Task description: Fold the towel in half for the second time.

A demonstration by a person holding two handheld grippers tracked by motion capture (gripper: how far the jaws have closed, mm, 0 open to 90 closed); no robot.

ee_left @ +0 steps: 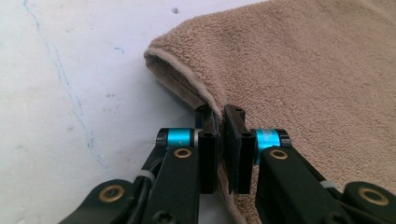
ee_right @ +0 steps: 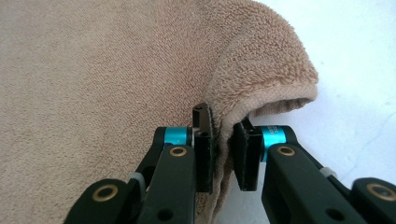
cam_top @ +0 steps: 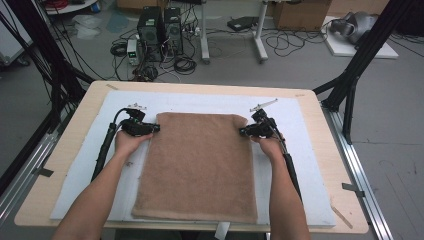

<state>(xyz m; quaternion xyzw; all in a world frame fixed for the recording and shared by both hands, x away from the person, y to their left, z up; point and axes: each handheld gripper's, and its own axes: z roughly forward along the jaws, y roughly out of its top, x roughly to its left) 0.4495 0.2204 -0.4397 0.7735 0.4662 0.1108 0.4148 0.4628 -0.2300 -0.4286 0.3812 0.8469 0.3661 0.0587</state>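
A brown terry towel (cam_top: 197, 165) lies flat, folded, on the white mat (cam_top: 300, 150). My left gripper (cam_top: 156, 128) pinches its left edge near the far corner, and my right gripper (cam_top: 242, 132) pinches the right edge near the other far corner. In the left gripper view the jaws (ee_left: 222, 116) are shut on the hemmed edge of the towel (ee_left: 303, 70), which lifts slightly at the corner. In the right gripper view the jaws (ee_right: 223, 126) hold a raised fold of the towel (ee_right: 116, 70) edge between the pads.
The mat covers a wooden table (cam_top: 75, 135) with bare strips at each side. Black frame legs (cam_top: 350, 85) stand at the far corners. Computer towers (cam_top: 160, 30) and cables sit on the floor beyond the table.
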